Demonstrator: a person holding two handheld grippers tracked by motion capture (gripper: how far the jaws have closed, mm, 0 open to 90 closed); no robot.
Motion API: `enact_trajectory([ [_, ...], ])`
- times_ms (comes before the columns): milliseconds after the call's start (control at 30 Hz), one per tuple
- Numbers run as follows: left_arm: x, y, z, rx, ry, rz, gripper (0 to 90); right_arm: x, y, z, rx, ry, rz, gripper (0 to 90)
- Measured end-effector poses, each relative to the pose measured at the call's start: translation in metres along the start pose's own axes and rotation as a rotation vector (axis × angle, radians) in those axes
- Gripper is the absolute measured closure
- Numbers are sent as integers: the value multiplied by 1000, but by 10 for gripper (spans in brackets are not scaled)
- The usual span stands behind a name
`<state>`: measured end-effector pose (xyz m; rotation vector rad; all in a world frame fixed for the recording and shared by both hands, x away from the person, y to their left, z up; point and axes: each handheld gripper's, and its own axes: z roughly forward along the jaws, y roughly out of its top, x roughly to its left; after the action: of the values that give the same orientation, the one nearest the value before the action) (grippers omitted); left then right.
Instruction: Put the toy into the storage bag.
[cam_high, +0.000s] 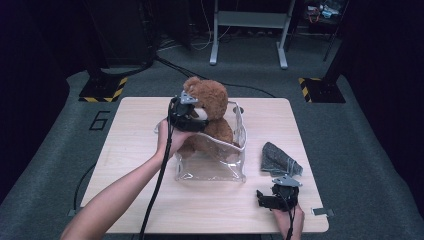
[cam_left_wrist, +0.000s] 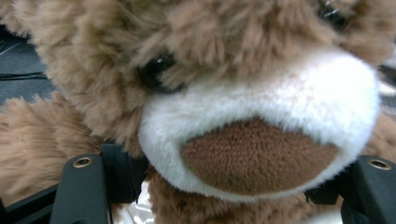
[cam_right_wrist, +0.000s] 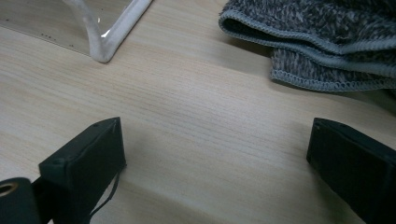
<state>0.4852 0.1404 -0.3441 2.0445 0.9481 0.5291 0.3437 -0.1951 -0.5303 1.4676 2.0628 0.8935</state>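
A brown teddy bear (cam_high: 210, 102) sits upright inside a clear plastic bag with white trim (cam_high: 212, 170) at the middle of the wooden table (cam_high: 132, 150). My left gripper (cam_high: 199, 122) is at the bear's face; in the left gripper view the bear's white muzzle and brown nose (cam_left_wrist: 254, 156) sit just above and between the jaws. They stand wide apart on either side of its neck, so my left gripper (cam_left_wrist: 229, 186) is open. My right gripper (cam_high: 275, 194) rests open near the table's front right edge, and nothing lies between the jaws of my right gripper (cam_right_wrist: 215, 154).
A folded grey knitted cloth (cam_high: 280, 159) lies right of the bag, just beyond my right gripper; the cloth (cam_right_wrist: 327, 37) and the bag's white-trimmed corner (cam_right_wrist: 100, 46) appear ahead of the right jaws. Bare wood surrounds the bag. Dark floor and metal stands lie beyond the table.
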Motion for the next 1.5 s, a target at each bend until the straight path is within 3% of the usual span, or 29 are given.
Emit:
enact_trajectory([
  [233,0,-12,-4,23,-47,19,263,0,0,0,0,0,-1,35],
  [367,0,-12,-17,-24,-46,21,254,0,0,0,-2,-3,0,35],
  [467,3,-13,-24,-15,-42,34,238,0,0,0,-2,-2,0,35],
  [800,19,-30,-46,-23,-31,2,199,0,0,0,-2,-3,0,34],
  [1033,33,-53,-68,-27,-29,-7,157,0,0,0,-2,-3,0,35],
  [1167,44,-68,-83,-27,17,-7,148,0,0,0,-2,-2,1,35],
  [1300,61,-88,-92,-30,48,-55,142,0,0,0,-2,-3,1,34],
  [1500,84,-126,-92,28,98,-108,129,0,0,0,-3,-3,-2,34],
])
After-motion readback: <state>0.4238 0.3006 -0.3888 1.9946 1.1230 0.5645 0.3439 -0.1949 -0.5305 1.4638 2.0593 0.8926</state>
